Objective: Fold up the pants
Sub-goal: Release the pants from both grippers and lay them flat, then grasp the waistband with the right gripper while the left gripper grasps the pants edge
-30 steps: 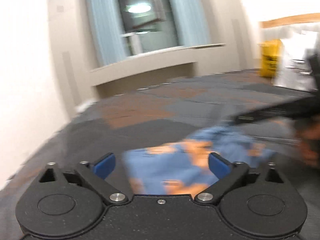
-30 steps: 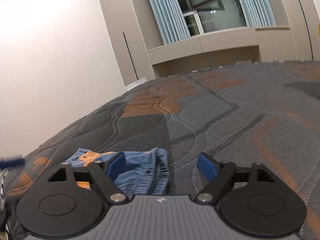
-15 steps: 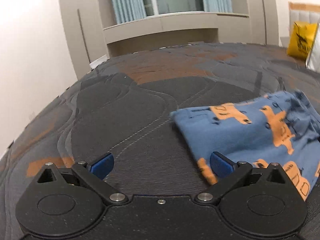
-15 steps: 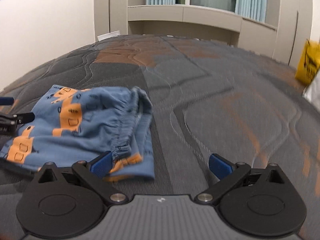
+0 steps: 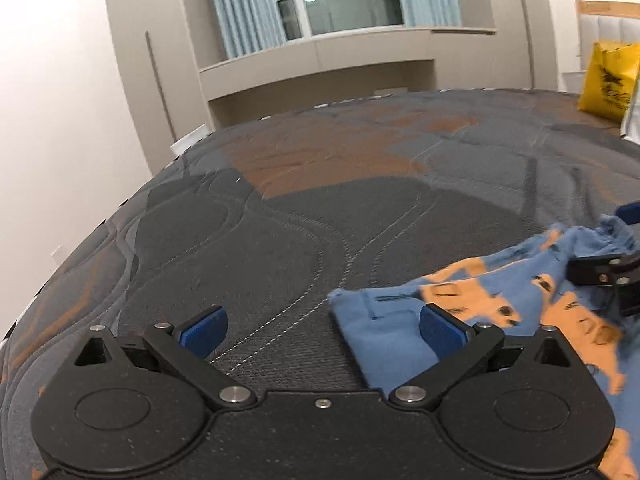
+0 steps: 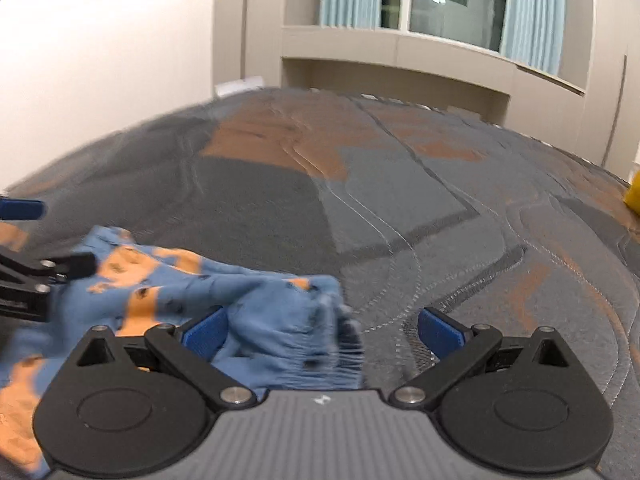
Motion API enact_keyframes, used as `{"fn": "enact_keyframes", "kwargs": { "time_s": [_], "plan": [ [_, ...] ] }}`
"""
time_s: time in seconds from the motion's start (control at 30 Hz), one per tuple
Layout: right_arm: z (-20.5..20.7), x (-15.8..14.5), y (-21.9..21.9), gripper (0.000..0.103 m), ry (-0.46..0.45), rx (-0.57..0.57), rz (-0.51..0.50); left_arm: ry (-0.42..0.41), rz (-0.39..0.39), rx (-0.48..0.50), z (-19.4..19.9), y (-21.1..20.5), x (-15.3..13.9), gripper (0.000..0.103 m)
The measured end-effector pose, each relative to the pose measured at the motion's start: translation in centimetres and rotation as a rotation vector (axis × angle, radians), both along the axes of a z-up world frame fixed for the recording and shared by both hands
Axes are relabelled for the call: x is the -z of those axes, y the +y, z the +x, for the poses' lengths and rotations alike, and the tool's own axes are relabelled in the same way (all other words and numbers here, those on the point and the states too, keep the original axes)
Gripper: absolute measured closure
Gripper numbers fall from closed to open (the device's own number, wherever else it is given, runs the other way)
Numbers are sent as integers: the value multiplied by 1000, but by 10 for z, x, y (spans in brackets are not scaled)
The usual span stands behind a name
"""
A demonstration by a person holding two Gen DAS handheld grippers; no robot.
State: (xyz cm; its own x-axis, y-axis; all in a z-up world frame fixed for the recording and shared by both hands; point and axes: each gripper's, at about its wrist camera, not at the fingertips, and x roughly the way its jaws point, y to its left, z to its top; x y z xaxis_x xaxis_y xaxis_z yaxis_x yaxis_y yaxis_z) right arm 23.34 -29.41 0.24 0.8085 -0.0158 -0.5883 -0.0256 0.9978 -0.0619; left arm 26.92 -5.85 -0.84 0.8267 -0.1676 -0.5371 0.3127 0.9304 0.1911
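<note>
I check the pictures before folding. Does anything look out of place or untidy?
Only the blue pants: they lie rumpled on the quilted bed cover, the waistband end bunched up. Nothing looks spilled or damaged.

Open quilted bedspread point(image 5: 304, 240) ahead of both tools; only the crumpled pants point(image 6: 256, 300) and yellow bag point(image 5: 608, 76) interrupt it

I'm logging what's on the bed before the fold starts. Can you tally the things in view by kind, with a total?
Pants: 1, blue with orange print, lying rumpled on the quilted bed.
Yellow bag: 1, at the far edge.
Hand-held grippers: 2, left hand-held gripper and right hand-held gripper, both open.
Total: 4
</note>
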Motion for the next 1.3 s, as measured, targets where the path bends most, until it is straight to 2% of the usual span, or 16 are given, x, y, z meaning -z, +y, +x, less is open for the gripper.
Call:
{"fn": "enact_keyframes", "kwargs": {
  "time_s": [0.1,0.17,0.27,0.37,0.5,0.57,0.6,0.77,0.93,1.3],
  "plan": [
    [5,12,-10,0,8,-1,58,30,-26,-50,13,10,4,1],
    [-1,9,-17,0,-9,-2,105,38,-52,-70,14,17,1,1],
    [-23,-4,-29,0,-64,-12,157,5,-87,-75,-3,27,-11,1],
    [-46,-13,-38,0,-73,-37,201,10,-152,-41,-32,32,-17,1],
    [-74,-7,-38,0,-26,4,156,79,-221,-8,-67,31,-7,1],
    [-84,1,-36,0,10,50,98,124,-218,1,-78,27,4,1],
    [-89,4,-36,0,18,51,104,142,-211,2,-81,26,9,1],
    [-107,15,-43,0,18,80,171,146,-282,-36,-92,35,20,1],
    [-118,20,-47,0,-20,95,204,148,-288,-47,-99,38,20,1],
    [-121,23,-46,0,-35,103,205,143,-319,-71,-109,41,22,1]
  ]
}}
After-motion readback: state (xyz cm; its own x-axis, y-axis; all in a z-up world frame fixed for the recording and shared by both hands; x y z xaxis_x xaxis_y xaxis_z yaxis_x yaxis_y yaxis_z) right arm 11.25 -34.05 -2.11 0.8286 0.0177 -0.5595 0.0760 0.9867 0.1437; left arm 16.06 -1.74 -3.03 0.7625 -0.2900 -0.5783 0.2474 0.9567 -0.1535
